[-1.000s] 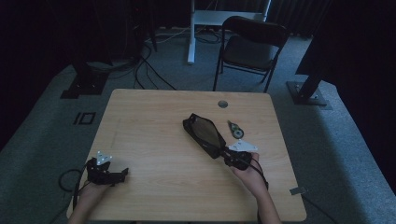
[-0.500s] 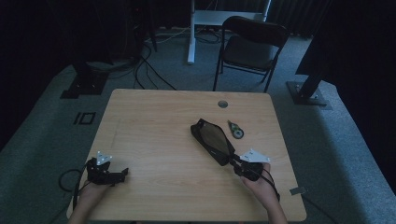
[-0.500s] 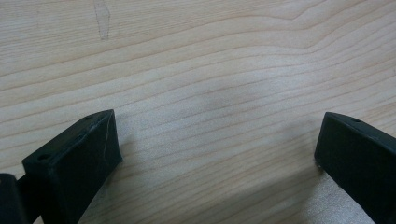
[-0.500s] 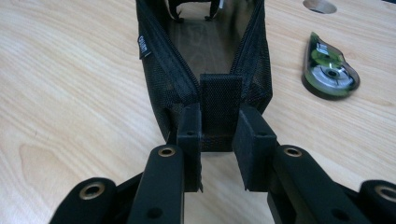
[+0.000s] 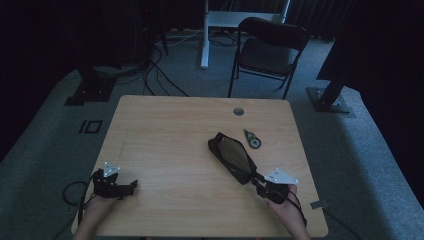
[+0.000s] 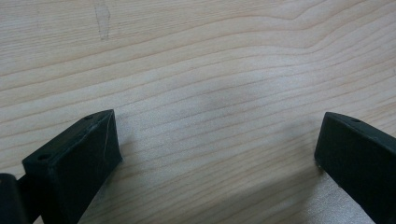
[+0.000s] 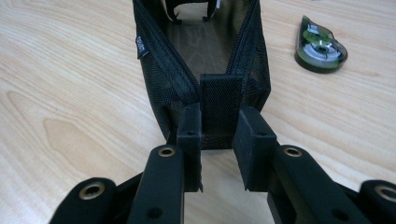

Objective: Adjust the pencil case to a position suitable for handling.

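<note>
Although it is the biggest thing on the tabletop point(image 5: 165, 130), the black mesh pouch point(image 5: 231, 156) looks light and limp: its netted walls sag inward along the zip and would fold under any squeeze. It lies right of the middle, slanting toward the person's right hand, its mouth gaping open in the right gripper view. Mesh of this kind is soft and not fragile, but it gives little to push against, so pulling it probably drags the whole body along the wood rather than lifting it cleanly. The best hold is likely the stiffer webbing tab point(image 7: 220, 100) at the near end, and that is where the right tongs point(image 7: 218, 135) are clamped, pads pressed on either side of it. Beside the pouch, just off its far right flank, lies a small green correction-tape dispenser point(image 5: 252, 138), hard-shelled and apart from the mesh. The left tongs point(image 6: 215, 154) rest at the near left corner, spread wide over bare wood, gripping nothing.
</note>
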Motion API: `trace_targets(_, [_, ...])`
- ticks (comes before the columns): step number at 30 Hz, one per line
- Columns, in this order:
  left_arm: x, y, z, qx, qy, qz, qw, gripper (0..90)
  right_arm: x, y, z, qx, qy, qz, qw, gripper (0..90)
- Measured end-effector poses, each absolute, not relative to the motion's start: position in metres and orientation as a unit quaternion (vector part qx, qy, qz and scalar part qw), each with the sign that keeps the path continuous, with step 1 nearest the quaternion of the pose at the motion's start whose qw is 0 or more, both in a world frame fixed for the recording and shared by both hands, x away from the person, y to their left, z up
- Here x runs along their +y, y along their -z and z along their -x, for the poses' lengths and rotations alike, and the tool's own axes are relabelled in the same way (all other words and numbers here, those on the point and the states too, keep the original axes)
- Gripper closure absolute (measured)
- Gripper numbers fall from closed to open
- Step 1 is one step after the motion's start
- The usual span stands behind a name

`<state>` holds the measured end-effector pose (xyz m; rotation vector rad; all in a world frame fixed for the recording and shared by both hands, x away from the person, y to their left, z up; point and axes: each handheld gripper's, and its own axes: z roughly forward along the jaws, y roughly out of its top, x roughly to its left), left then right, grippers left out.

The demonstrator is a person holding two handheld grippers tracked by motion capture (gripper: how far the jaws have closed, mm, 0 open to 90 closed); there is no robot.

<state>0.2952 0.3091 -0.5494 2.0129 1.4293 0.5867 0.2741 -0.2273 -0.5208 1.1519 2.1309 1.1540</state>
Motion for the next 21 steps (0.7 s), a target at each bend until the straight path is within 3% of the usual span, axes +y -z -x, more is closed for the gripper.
trace_targets(21, [0.309,0.549,-0.295,0.538,-0.221,-0.757,0.298,0.2,-0.236,0.524,-0.24,0.766,-0.414,-0.434,0.233,73.0])
